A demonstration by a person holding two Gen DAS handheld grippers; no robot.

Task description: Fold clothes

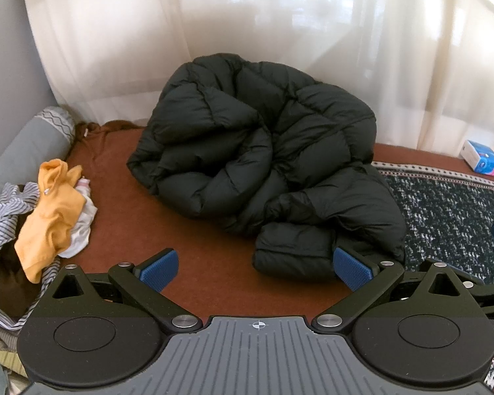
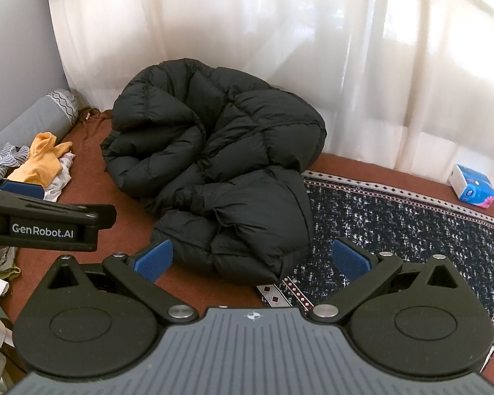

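Both jaws spread, empty: left gripper [image 1: 256, 271], right gripper [image 2: 253, 261]; black puffer jacket [image 1: 263, 164] bunched, not flat; pinch seam edges, not slippery padded bulk.

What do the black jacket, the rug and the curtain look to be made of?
Jacket: smooth, slightly shiny synthetic shell, puffy quilted sections, probably down or fibre fill. Rug: woven textile, matte, speckled dark and white with a patterned border. Curtain: thin sheer fabric; daylight glows through its folds.
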